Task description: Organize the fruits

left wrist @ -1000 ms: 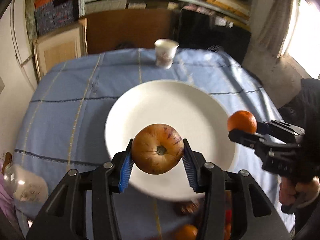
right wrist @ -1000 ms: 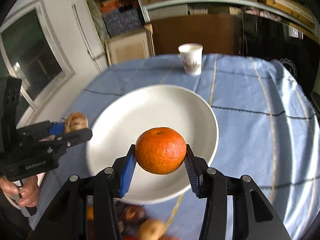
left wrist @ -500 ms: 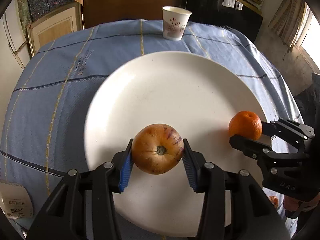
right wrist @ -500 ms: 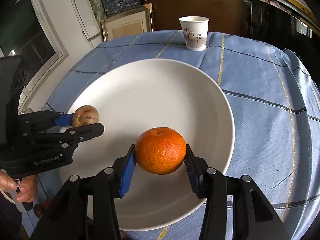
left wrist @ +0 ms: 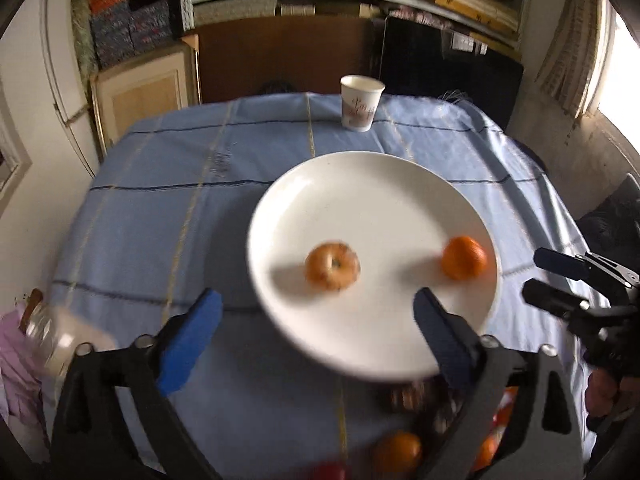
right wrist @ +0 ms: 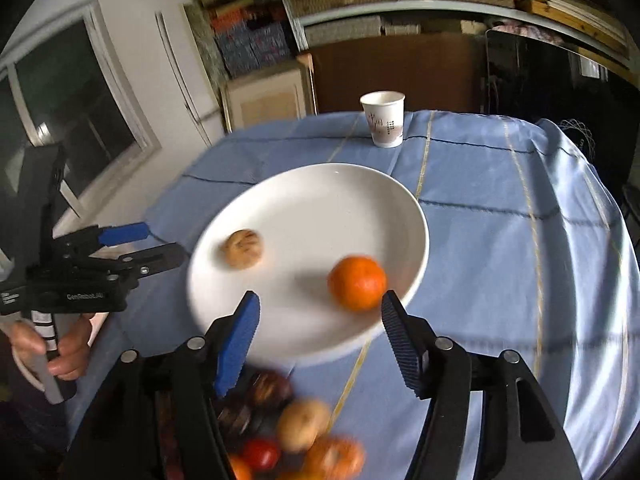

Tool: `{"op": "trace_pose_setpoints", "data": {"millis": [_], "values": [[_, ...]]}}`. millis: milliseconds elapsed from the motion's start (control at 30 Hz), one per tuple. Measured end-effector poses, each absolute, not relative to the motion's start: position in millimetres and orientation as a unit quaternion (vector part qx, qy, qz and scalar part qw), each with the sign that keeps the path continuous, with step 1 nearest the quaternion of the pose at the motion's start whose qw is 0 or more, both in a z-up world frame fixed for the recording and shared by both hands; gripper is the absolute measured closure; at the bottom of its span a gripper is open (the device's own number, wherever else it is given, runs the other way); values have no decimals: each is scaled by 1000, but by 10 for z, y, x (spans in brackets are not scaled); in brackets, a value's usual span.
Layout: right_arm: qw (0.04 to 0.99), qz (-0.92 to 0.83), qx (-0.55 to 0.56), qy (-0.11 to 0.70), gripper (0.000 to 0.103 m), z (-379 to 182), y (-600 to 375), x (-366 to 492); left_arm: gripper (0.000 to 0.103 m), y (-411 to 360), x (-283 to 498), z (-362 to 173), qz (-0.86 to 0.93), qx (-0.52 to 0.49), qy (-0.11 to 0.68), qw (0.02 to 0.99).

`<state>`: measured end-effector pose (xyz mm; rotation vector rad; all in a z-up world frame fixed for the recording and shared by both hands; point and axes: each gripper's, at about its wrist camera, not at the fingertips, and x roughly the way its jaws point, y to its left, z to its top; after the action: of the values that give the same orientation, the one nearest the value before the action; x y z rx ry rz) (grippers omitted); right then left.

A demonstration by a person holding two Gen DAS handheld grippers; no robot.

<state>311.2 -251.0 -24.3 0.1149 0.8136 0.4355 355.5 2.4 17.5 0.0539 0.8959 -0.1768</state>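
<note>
Apple [left wrist: 332, 266] and round orange [left wrist: 464, 258] lie on plate [left wrist: 360, 184].

The plate [left wrist: 372, 184] looks glazed, smooth and glossy; the tablecloth [left wrist: 160, 216] is matt woven cloth; the cup [left wrist: 361, 103] is paper; the orange [right wrist: 357, 282] is dimpled.

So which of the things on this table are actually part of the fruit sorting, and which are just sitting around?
Part of the job:
- white plate
- apple on the plate
- orange on the plate
- pile of fruit at the near edge
- left gripper and right gripper, jaws just opened, nothing between them

Just lying about:
- paper cup
- blue tablecloth
- jar at the left edge
</note>
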Motion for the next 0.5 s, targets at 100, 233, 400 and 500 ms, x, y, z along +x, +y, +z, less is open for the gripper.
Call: {"op": "trace_pose_setpoints", "data": {"millis": [100,233,400,500], "values": [[896,206,61,388,39,-320,-2616,2714,7,154,3105,201,-91,16,414,905],[897,189,52,396,39,-522,-2665,2337,7,353,2547,94,-95,-2,398,913],[882,190,71,425,41,-818,-2661,2163,7,526,2084,-111,-86,-8,403,911],[878,193,73,432,45,-888,-2635,2101,7,595,1851,-196,-85,-14,405,910]]}}
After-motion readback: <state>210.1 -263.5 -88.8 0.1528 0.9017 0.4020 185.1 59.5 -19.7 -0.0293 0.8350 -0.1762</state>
